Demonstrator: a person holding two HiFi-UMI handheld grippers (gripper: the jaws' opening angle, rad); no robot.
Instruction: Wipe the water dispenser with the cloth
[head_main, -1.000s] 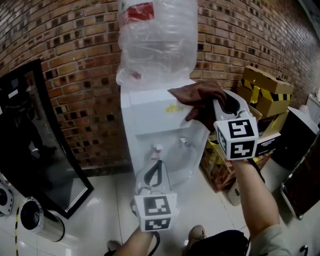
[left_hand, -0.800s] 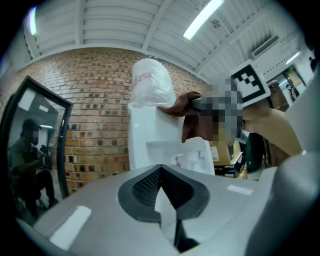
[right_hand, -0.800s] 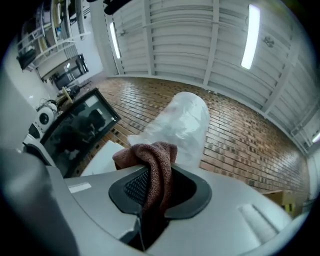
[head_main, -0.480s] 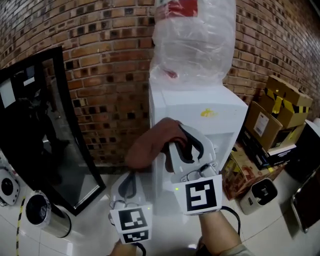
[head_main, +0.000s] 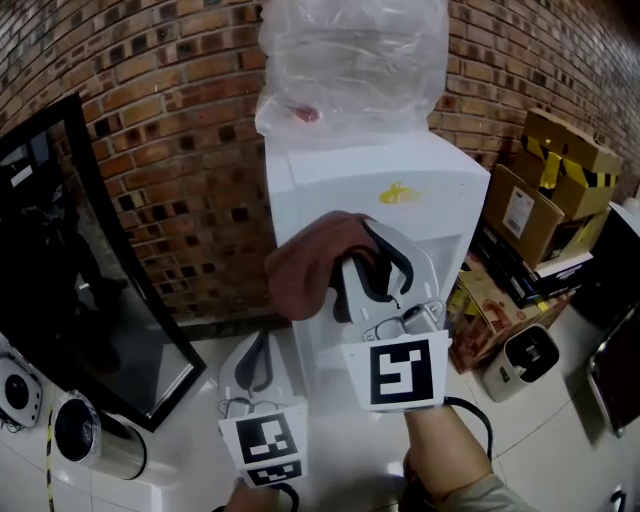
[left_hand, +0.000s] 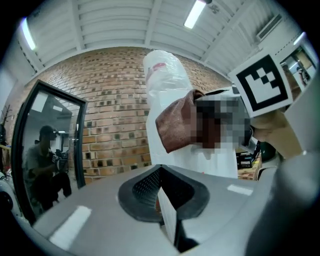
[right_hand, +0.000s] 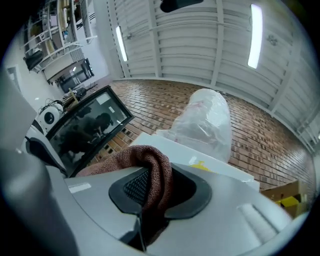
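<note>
The white water dispenser (head_main: 425, 195) stands against the brick wall, with a plastic-wrapped bottle (head_main: 350, 60) on top. My right gripper (head_main: 362, 262) is shut on a brown cloth (head_main: 305, 268), which bulges out to the left against the dispenser's front left edge. In the right gripper view the cloth (right_hand: 152, 167) hangs folded between the jaws, with the dispenser top (right_hand: 185, 147) behind it. My left gripper (head_main: 257, 360) is lower and further left, shut with nothing in it. The left gripper view shows the cloth (left_hand: 175, 125) above it, in front of the dispenser (left_hand: 215, 162).
A black glass-door cabinet (head_main: 70, 270) leans at the left, with a steel bin (head_main: 85, 435) on the white tile floor before it. Cardboard boxes (head_main: 560, 160) are stacked to the right of the dispenser, and a small white appliance (head_main: 520, 362) sits on the floor there.
The right gripper carried the cloth from the dispenser's top right corner down to its front left edge. The left gripper shifted left, off the taps. Little has moved in the last half second.
</note>
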